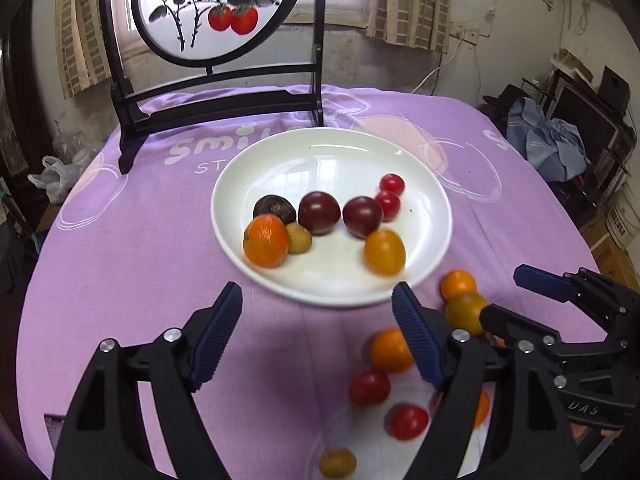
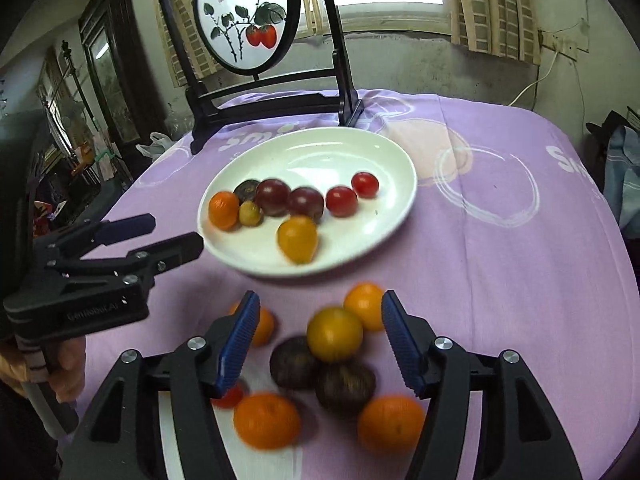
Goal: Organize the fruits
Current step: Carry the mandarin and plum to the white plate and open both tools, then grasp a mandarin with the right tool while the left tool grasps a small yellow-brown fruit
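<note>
A white plate (image 1: 320, 140) (image 2: 320, 148) sits mid-table holding a tangerine (image 1: 266, 246), two dark red plums (image 1: 319, 213), two cherry tomatoes (image 1: 392, 184), a yellow-orange fruit (image 1: 384, 252) and two smaller dark and olive fruits. Loose fruits lie on the cloth in front of it: tangerines (image 2: 266, 420), dark plums (image 2: 294, 362), a yellow fruit (image 2: 334, 334), red tomatoes (image 1: 370, 388). My left gripper (image 1: 318, 300) (image 2: 174, 232) is open over the plate's near rim, holding nothing. My right gripper (image 2: 320, 304) (image 1: 504, 294) is open above the loose pile, pads apart from the yellow fruit.
A purple printed cloth (image 1: 140, 240) covers the round table. A black stand with a round painted screen (image 1: 216, 12) rises behind the plate. A hand (image 2: 68, 364) holds the left gripper's handle. Clothes and boxes (image 1: 552, 144) crowd the room beyond the table's right edge.
</note>
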`<state>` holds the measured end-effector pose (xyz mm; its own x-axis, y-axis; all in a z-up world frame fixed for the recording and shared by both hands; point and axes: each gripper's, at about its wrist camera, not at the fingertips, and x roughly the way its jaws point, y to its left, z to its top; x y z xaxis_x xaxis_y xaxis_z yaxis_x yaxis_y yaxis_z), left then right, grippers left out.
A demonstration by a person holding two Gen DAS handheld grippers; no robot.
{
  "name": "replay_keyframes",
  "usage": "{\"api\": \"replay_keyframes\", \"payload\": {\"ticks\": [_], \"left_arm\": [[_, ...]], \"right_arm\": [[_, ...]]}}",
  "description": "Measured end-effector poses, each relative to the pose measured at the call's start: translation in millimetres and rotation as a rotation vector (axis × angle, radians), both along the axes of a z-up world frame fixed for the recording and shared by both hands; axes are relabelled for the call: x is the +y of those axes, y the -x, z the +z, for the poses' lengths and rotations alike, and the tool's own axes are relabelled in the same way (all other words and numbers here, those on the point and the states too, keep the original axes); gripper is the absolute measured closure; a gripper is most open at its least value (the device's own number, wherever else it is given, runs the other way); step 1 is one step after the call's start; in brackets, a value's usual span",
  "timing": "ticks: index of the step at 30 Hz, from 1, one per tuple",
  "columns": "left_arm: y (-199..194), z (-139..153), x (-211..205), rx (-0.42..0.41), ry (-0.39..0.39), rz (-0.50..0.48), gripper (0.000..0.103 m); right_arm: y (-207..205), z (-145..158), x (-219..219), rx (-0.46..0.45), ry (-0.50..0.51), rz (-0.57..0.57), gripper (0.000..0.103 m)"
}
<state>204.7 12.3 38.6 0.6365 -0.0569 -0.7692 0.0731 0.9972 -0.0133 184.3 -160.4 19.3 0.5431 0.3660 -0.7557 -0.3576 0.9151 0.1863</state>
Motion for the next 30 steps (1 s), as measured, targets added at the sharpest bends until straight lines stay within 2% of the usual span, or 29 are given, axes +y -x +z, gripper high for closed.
{"api": "replay_keyframes", "payload": {"ticks": [2, 8, 12, 17, 20, 25, 30], "left_arm": [[19.1, -0.8, -3.8, -0.013, -0.032, -0.007, 0.024], [72.2, -10.4, -8.3, -0.038, -0.074, 0.003, 0.017], [92.1, -23.4, -2.0, -0.023, -0.044, 0.031, 0.013], [99.5, -43.2, 2.5, -0.008, -0.067, 0.057, 0.013], [98.6, -55.3, 11.8, 0.016, -0.011, 0.064, 0.013], [95.9, -57.8, 20.9, -0.003, -0.045, 0.094, 0.013], [97.9, -55.6, 19.6, 0.014, 0.009, 0.056, 0.013]], "right_arm": [[20.0, -3.1, -6.4, -0.003, 0.004, 0.008, 0.033], [64.9, -16.4, -17.7, 0.011, 0.040, 0.012, 0.033], [83.9, -29.5, -16.1, 0.039, 0.058, 0.014, 0.033], [98.1, -43.9, -4.8, 0.073, 0.088, 0.028, 0.033], [102.8, -51.4, 8.3, 0.076, 0.139, 0.040, 0.033], [91.9, -59.9, 22.5, 0.090, 0.173, 0.021, 0.039], [80.7, -61.9, 38.3, 0.072, 0.185, 0.036, 0.039]]}}
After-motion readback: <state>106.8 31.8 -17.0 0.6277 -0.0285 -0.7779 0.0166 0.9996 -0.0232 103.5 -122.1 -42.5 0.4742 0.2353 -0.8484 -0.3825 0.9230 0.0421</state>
